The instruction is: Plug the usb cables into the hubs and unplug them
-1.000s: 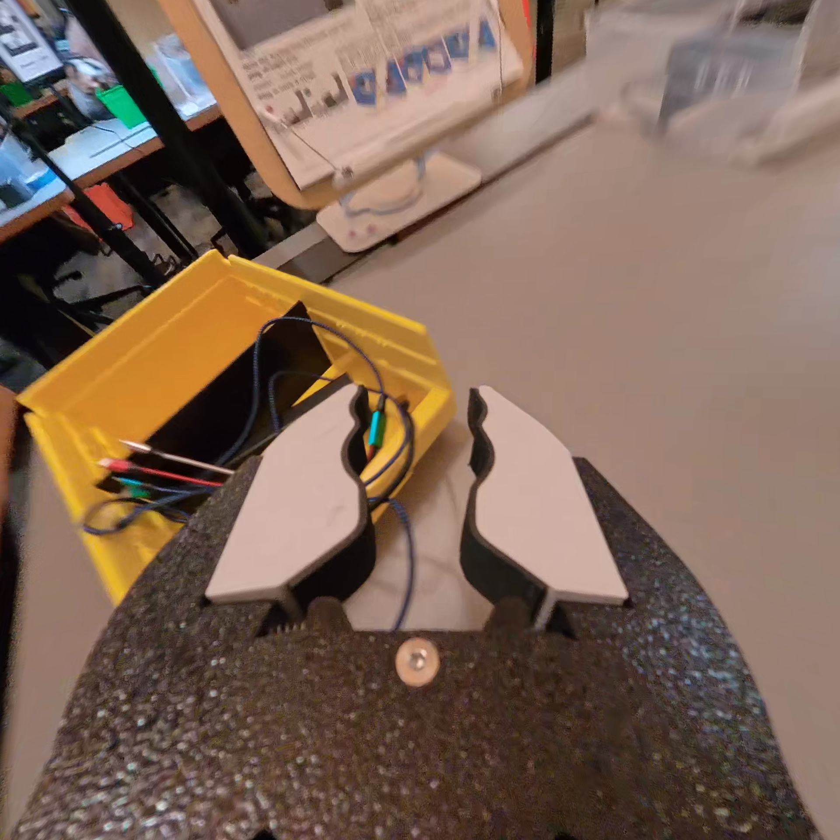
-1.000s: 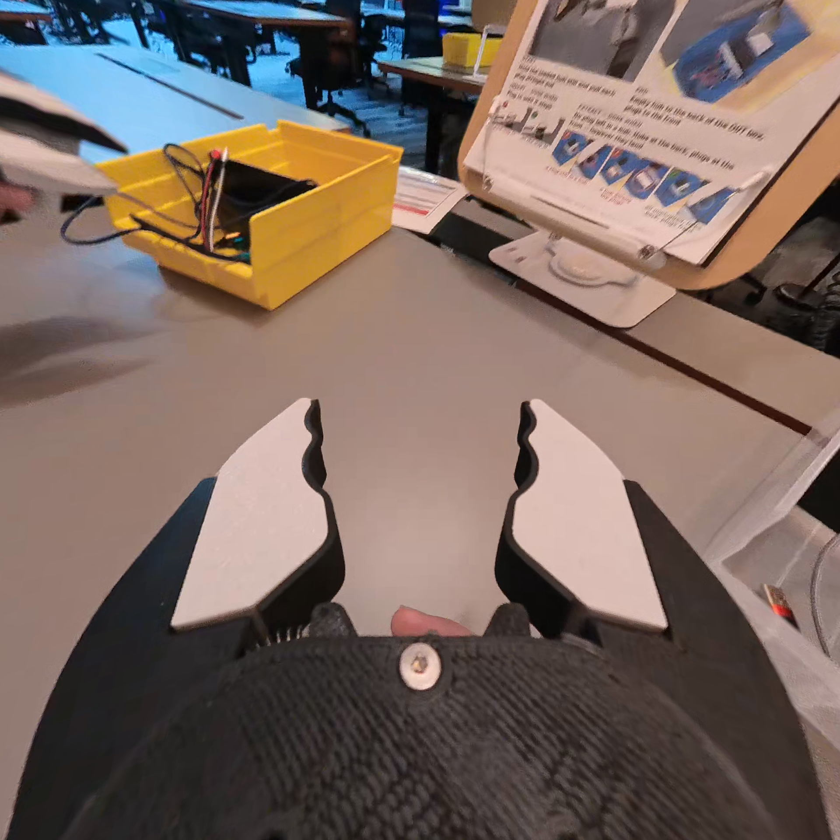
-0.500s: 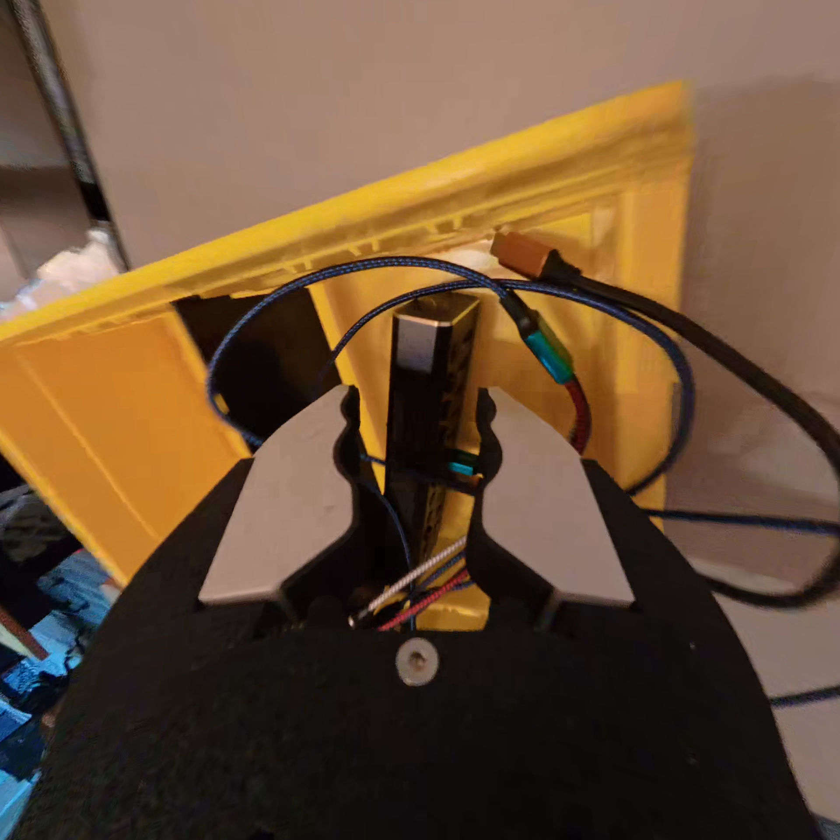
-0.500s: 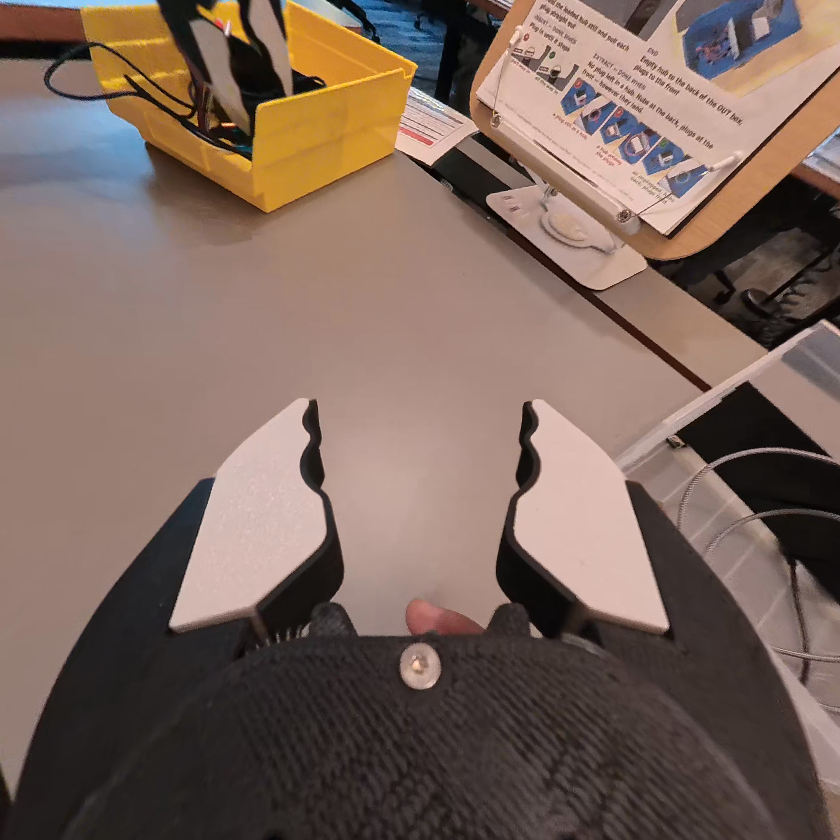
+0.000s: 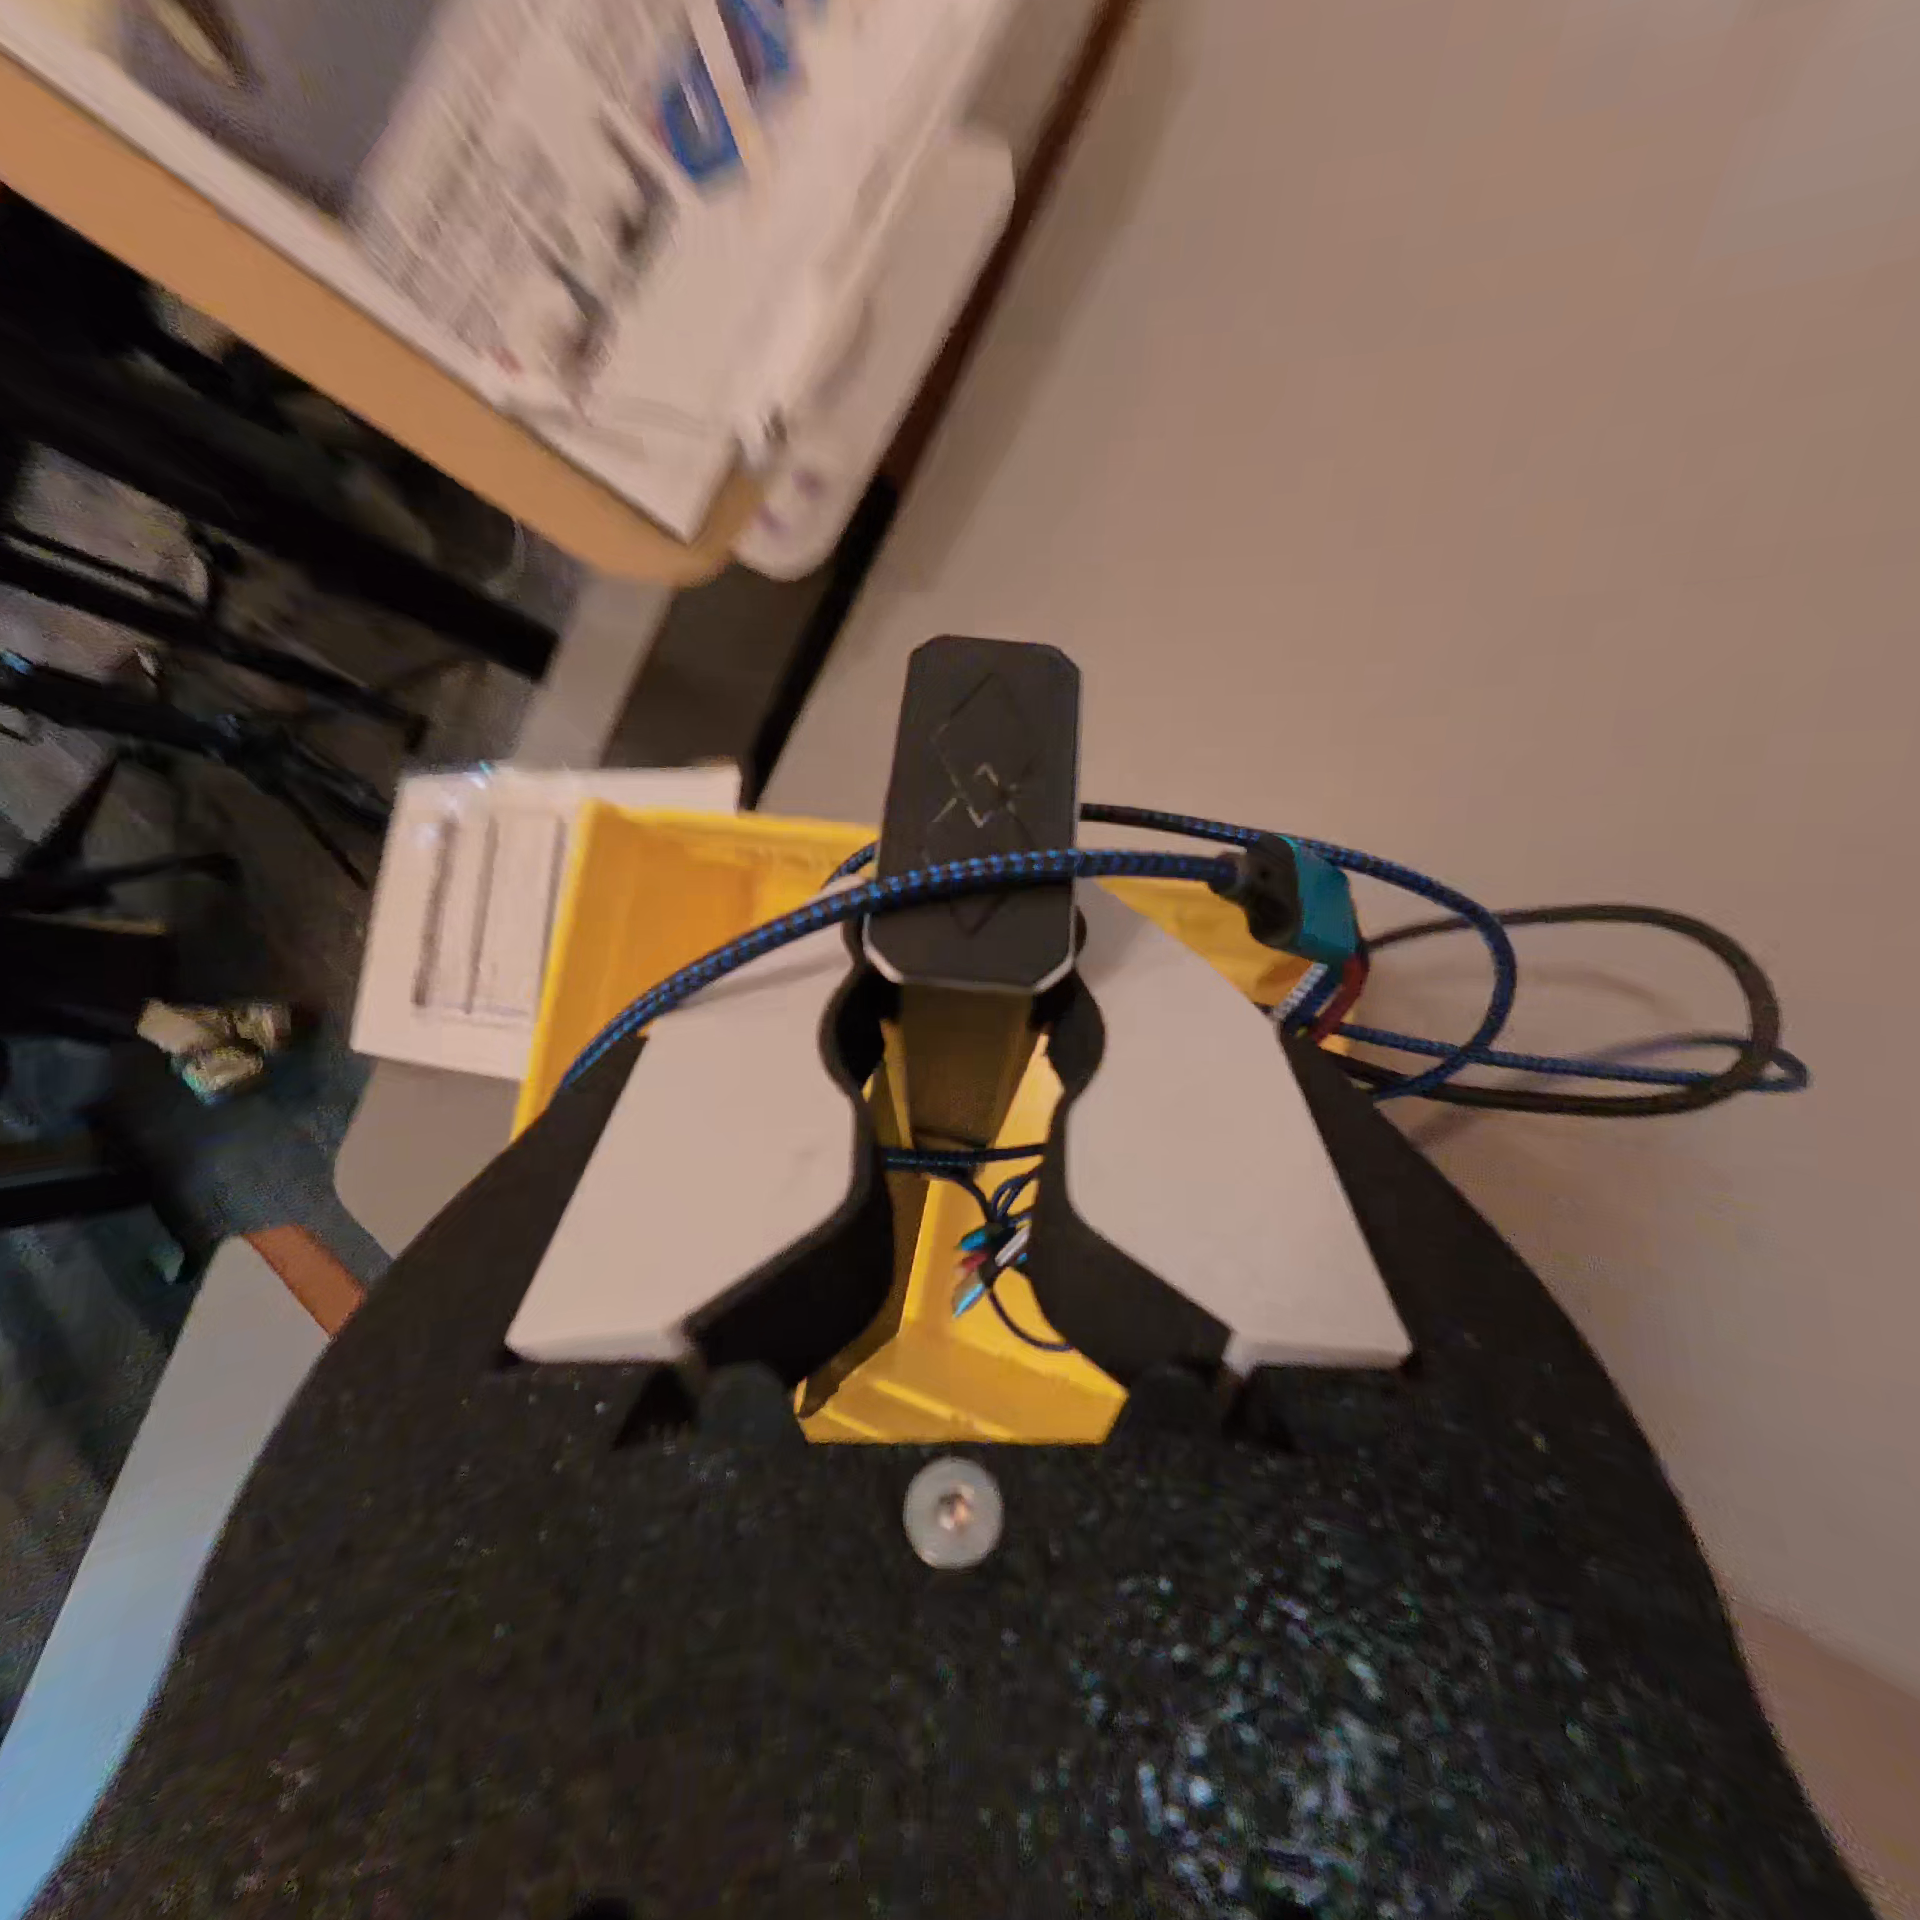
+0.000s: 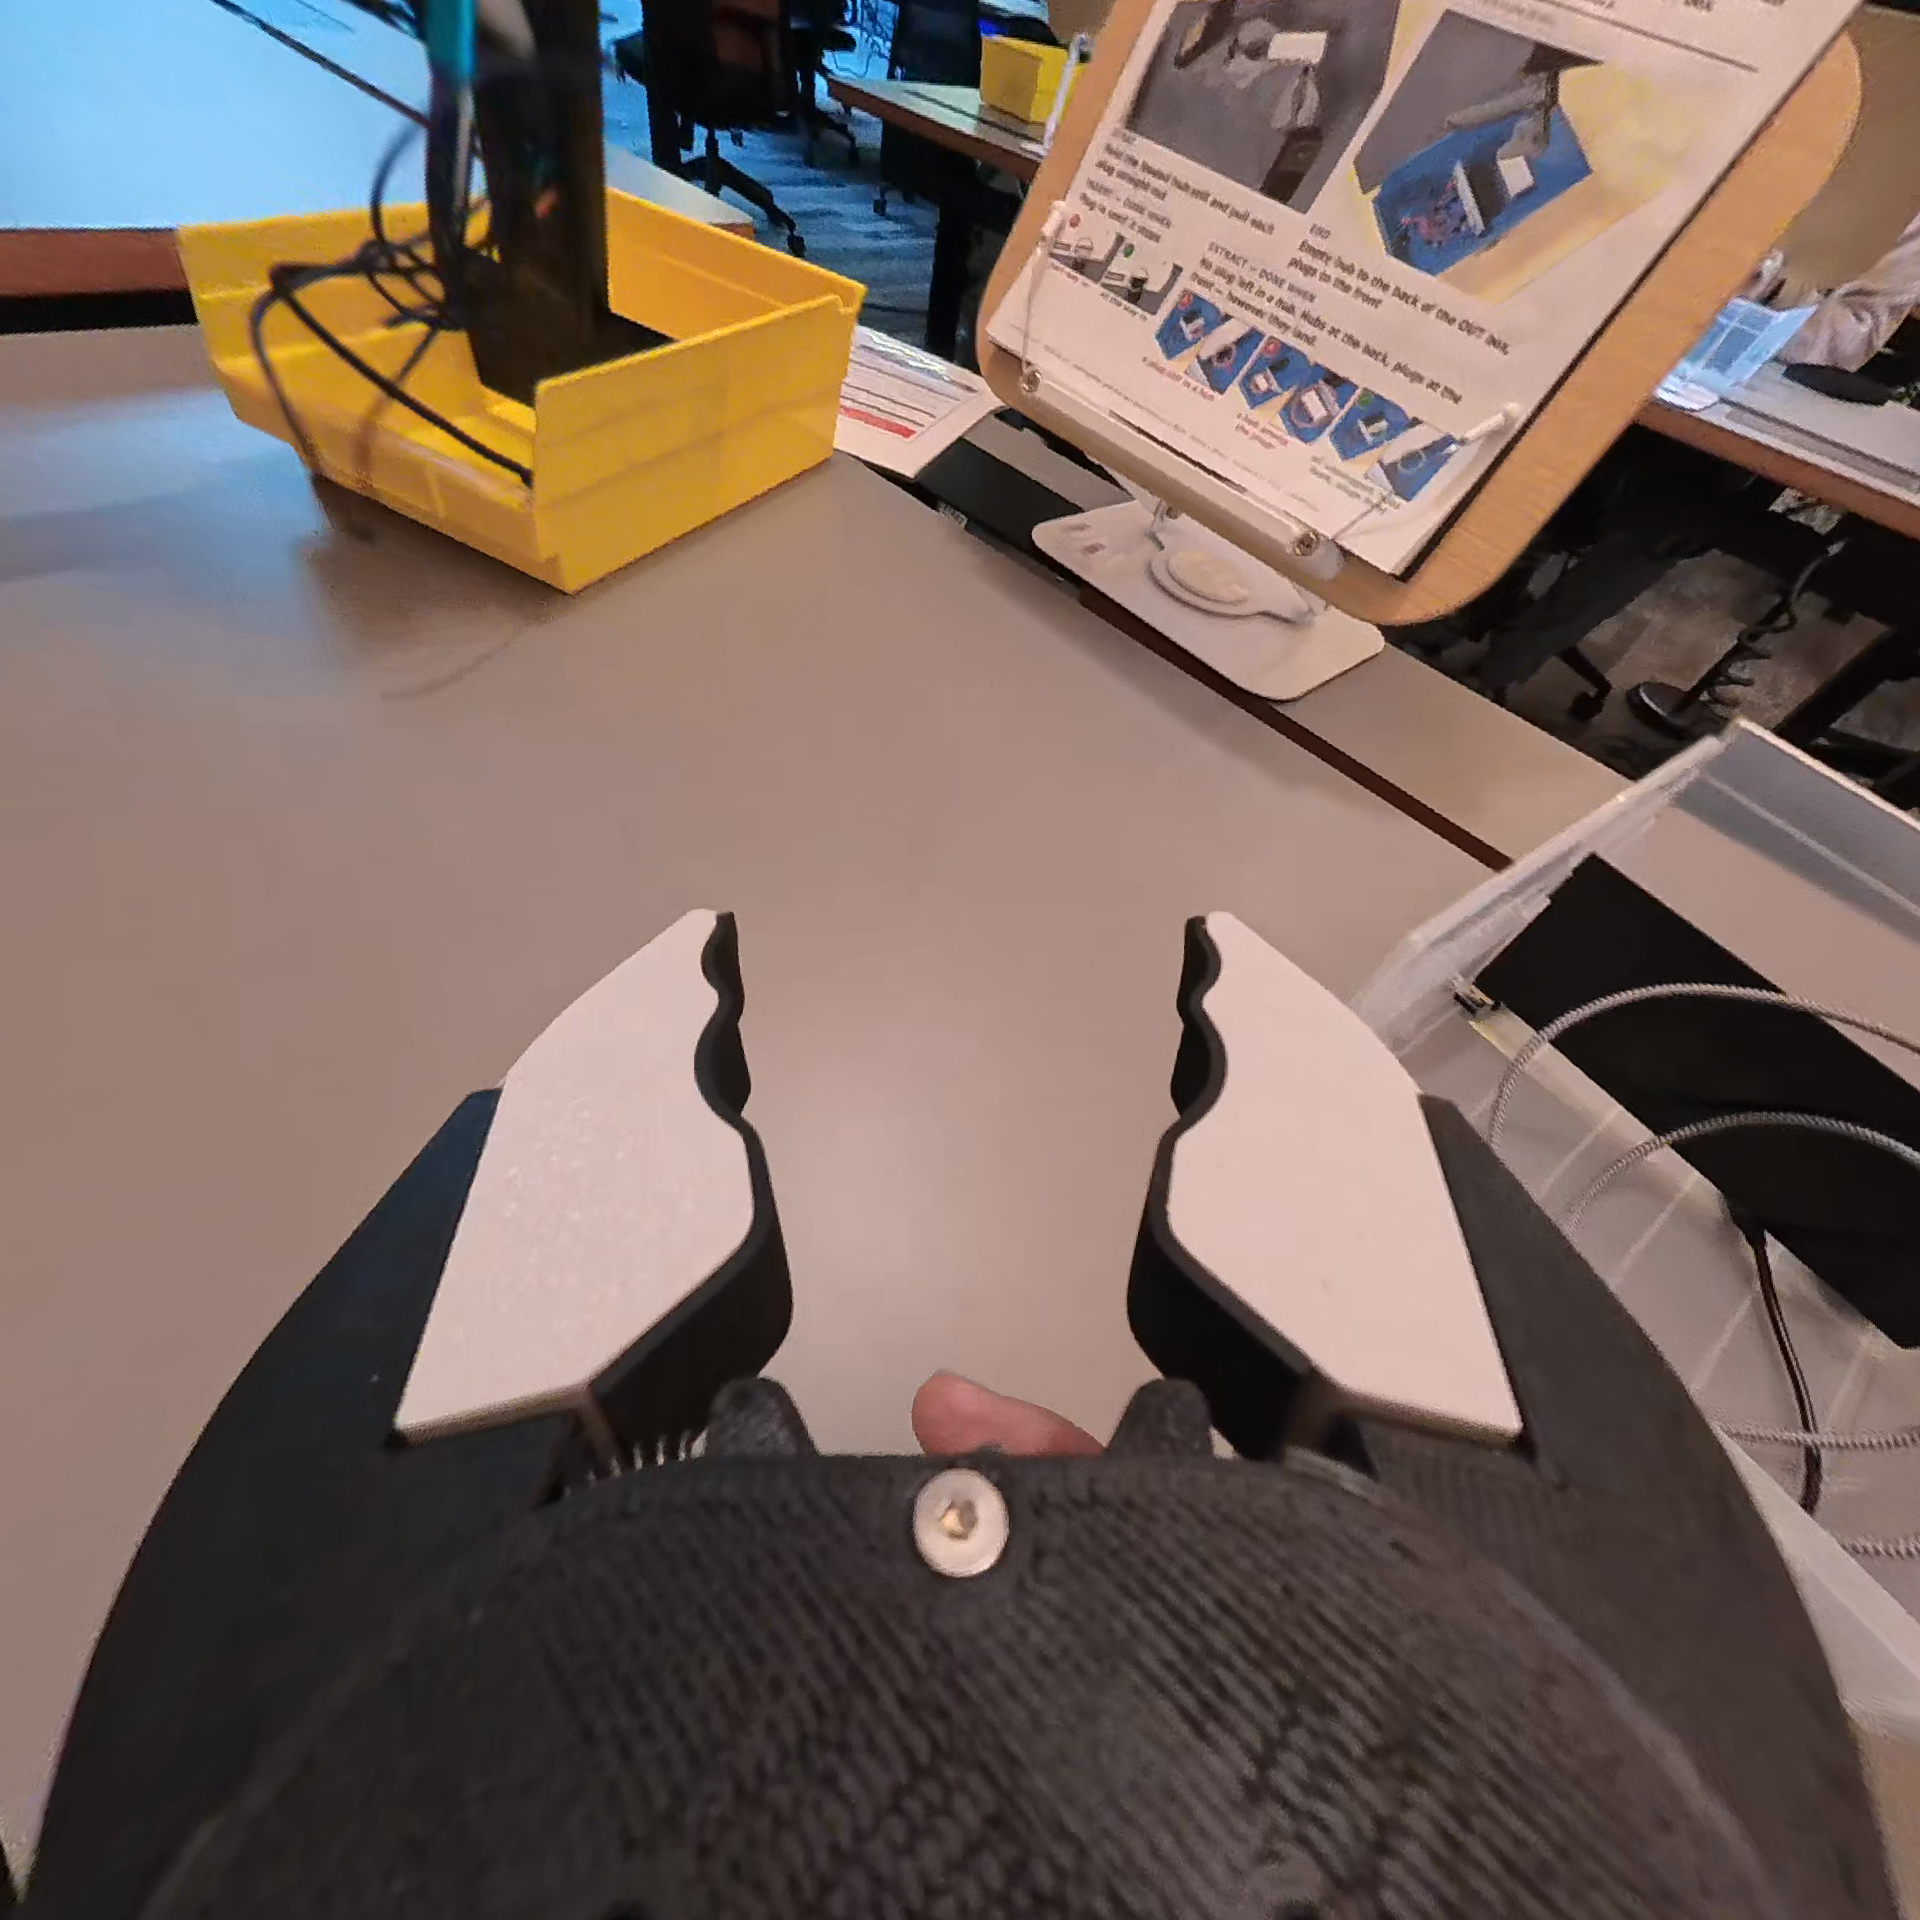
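Left claw (image 5: 961, 1023) clenched on black hub (image 5: 977, 831), held upright over yellow bin (image 6: 665, 416); blue cable (image 5: 1143, 862) draped across hub, more cables trailing from bin. Right claw (image 6: 961, 1023) released, over bare table (image 6: 520, 779).

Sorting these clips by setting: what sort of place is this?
Likely a shared lab or workshop room. Rows of long desks with office chairs stand behind the grey worktable, which carries a yellow parts bin and a propped instruction sheet.
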